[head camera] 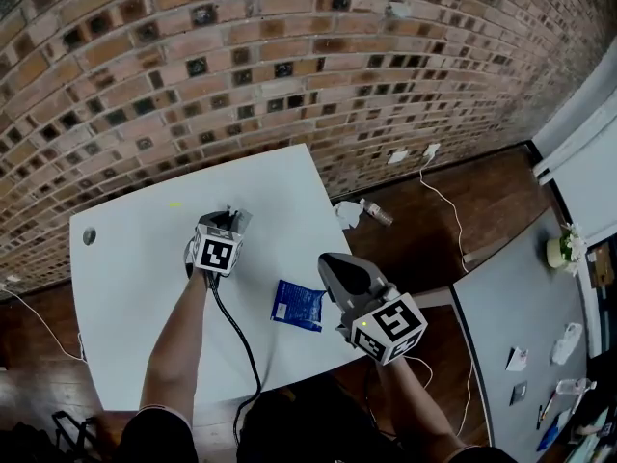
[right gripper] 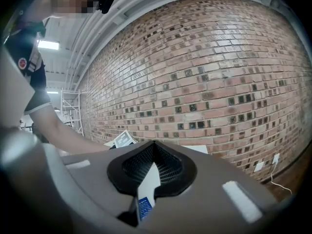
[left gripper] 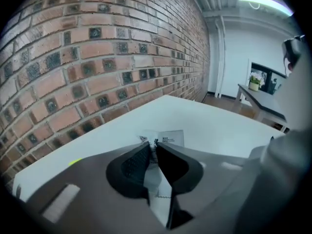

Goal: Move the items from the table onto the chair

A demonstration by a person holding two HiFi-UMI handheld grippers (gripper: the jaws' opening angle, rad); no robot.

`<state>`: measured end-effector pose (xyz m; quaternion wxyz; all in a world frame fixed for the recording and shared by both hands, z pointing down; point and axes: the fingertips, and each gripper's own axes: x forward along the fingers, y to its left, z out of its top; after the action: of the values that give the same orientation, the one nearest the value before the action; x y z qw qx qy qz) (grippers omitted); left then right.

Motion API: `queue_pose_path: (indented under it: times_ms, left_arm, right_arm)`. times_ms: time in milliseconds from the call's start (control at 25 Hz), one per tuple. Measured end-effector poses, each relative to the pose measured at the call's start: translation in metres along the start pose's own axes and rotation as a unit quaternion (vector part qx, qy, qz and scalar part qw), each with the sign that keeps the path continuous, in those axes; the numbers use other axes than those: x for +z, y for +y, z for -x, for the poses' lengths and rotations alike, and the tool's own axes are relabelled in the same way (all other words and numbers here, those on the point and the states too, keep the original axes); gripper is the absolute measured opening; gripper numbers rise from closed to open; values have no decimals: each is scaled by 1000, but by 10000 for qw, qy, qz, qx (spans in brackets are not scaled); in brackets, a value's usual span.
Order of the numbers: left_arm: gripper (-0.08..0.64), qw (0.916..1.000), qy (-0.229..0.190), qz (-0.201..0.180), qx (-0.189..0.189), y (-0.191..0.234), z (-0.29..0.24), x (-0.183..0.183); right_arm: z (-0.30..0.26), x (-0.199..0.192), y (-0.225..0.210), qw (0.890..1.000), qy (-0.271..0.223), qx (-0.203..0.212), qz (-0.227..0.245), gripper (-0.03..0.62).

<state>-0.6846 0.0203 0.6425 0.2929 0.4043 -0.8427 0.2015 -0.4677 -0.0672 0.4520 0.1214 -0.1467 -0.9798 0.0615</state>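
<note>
On the white table (head camera: 135, 258) my left gripper (head camera: 228, 222) points down at a white-and-silver printed packet (head camera: 241, 217). In the left gripper view the jaws (left gripper: 152, 147) are closed on this packet (left gripper: 170, 137), which runs between the pads and sticks out ahead. A blue packet (head camera: 297, 305) lies flat near the table's front right part. My right gripper (head camera: 328, 261) hovers just right of it, shut with nothing between its pads (right gripper: 154, 145). The blue packet (right gripper: 142, 206) shows below the right jaws. No chair is clearly in view.
A brick wall (head camera: 241, 56) stands right behind the table. On the wooden floor to the right lie crumpled wrappers (head camera: 352, 212) and a white cable (head camera: 448, 215). A grey table (head camera: 511, 297) with small items stands at the right. A black cable (head camera: 236, 340) trails from the left gripper.
</note>
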Motion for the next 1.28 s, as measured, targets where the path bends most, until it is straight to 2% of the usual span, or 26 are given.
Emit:
queue_pose_path:
  times_ms: [160,400,600,800,1080,1280]
  left_arm:
    - [38,9995,-287,77,85,-2,21,9]
    - [31,9946,-1024,110,139,-10,83,45]
    - [28,9828,-1819,253,184,-15,156,72]
    - [29,9694,-2417,302,301,-11,229,82]
    - [29,9515,-3005,566,327,-10,320,70]
    - [29,9457,-3197,538,236,-14,353,63]
  right_arm:
    - [8,4,6,10000,-74,-57,29,2]
    - [20,15,32,9996,-233,-64,141,2]
    - [31,28,64,9987,-423,-22,296,2]
    - [43,40,100,9970,-625,18,455,2]
    - [59,50,152,9944,-842,114,634,2]
    - [69,52,179,9928,-933,73,742,2]
